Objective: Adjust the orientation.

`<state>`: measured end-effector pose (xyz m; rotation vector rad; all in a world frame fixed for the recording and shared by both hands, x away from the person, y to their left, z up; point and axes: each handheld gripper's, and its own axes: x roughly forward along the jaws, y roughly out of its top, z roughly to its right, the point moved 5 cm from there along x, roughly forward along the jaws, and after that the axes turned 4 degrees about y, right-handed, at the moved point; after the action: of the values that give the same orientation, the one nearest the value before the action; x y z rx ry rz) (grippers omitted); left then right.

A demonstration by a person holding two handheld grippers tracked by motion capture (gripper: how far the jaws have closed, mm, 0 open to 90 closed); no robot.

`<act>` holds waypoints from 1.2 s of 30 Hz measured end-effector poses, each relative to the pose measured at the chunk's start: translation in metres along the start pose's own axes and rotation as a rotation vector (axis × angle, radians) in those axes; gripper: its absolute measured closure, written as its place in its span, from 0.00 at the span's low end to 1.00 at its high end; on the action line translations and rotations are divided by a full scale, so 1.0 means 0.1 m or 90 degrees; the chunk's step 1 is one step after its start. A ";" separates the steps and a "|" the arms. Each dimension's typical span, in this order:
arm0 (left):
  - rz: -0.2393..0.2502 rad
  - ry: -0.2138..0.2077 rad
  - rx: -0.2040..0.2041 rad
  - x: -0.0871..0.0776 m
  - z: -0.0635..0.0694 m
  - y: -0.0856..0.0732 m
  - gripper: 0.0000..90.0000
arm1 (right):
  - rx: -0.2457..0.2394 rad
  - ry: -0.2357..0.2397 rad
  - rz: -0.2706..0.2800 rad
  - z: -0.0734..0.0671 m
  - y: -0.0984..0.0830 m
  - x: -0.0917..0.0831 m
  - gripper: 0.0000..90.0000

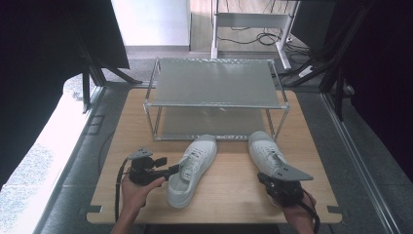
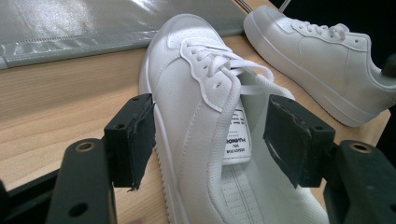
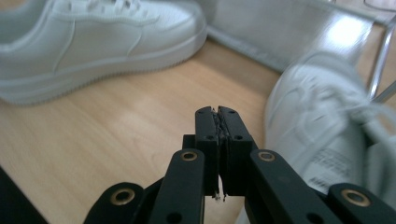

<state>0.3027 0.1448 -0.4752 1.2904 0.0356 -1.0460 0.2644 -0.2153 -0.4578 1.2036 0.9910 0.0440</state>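
Observation:
Two white lace-up sneakers lie on the wooden table. The left sneaker [image 1: 192, 168] [image 2: 201, 93] points toward the rack, and the right sneaker [image 1: 265, 151] [image 2: 327, 51] lies beside it. My left gripper [image 1: 168, 171] [image 2: 210, 135] is open. Its jaws straddle the left sneaker's side wall near the tongue label, one pad outside and one over the opening, neither pressing. My right gripper [image 1: 265, 179] [image 3: 217, 116] is shut with its pads together and nothing between them. It hovers over bare wood just left of the right sneaker's heel [image 3: 317, 107], which is blurred.
A two-shelf metal rack [image 1: 214, 83] stands at the back of the table [image 1: 229, 195], its lower shelf [image 2: 70, 28] just beyond the shoes' toes. Bare wood lies between the two shoes. Dark frame posts and cables surround the table.

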 end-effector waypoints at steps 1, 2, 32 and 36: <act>0.000 0.000 0.000 -0.01 -0.01 0.00 0.38 | 0.001 -0.002 -0.008 -0.01 -0.04 0.03 0.97; 0.000 0.001 0.000 -0.01 -0.01 0.00 0.38 | 0.015 -0.011 -0.018 0.00 -0.14 0.07 0.98; 0.005 0.005 0.001 -0.03 0.00 0.02 0.38 | 0.066 0.007 0.057 0.32 -0.30 -0.22 0.83; 0.019 0.007 0.015 -0.13 0.07 0.15 0.40 | 0.062 -0.001 0.085 0.41 -0.14 -0.24 0.73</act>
<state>0.3011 0.1454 -0.4545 1.3145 0.0120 -1.0175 0.2699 -0.2646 -0.4537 1.3578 0.9193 0.1018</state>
